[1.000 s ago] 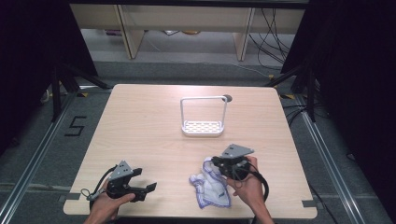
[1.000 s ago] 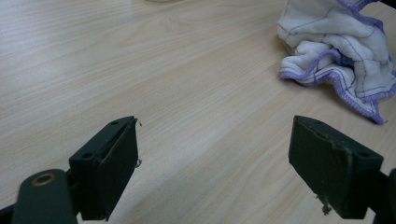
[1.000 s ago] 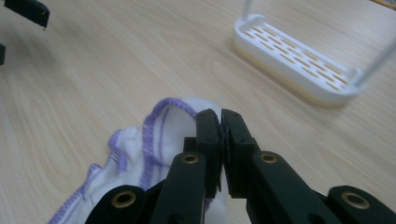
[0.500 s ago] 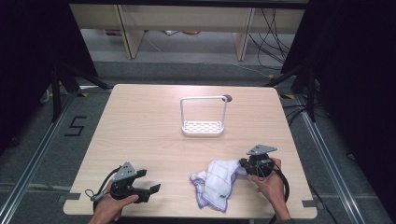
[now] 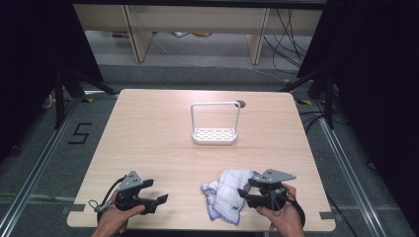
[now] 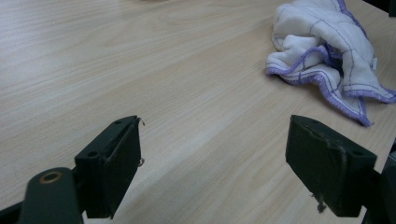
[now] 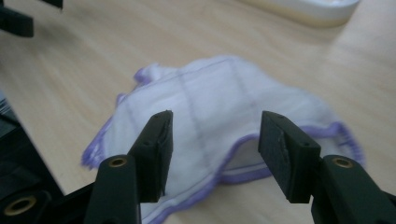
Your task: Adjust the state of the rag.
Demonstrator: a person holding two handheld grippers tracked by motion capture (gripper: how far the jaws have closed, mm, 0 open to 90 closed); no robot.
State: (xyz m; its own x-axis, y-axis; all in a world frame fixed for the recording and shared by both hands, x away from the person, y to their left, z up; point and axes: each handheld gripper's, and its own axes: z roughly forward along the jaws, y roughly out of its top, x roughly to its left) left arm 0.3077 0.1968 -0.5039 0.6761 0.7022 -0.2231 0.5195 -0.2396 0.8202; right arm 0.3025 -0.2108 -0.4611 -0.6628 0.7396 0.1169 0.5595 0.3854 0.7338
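A crumpled white cloth with purple edging (image 5: 228,193) lies near the table's front edge, right of centre. My right gripper (image 5: 242,196) sits at the cloth's right side and points left at it. Its jaws have just been opening. In the right gripper view the cloth (image 7: 210,107) lies just past the spread jaws of the right gripper (image 7: 215,140), and the pads do not press on it. My left gripper (image 5: 159,200) rests open at the front left with nothing between its jaws. In the left gripper view the cloth (image 6: 327,51) lies ahead and to the right of the left gripper (image 6: 215,154).
A white rack with a tall wire handle (image 5: 215,133) stands at the middle of the wooden table (image 5: 148,133); its base edge (image 7: 303,9) shows in the right gripper view. Dark floor and shelving lie beyond the table's far edge.
The right gripper dragged the cloth to the right and spread it out. It then opened and let the cloth go. The left gripper stayed put.
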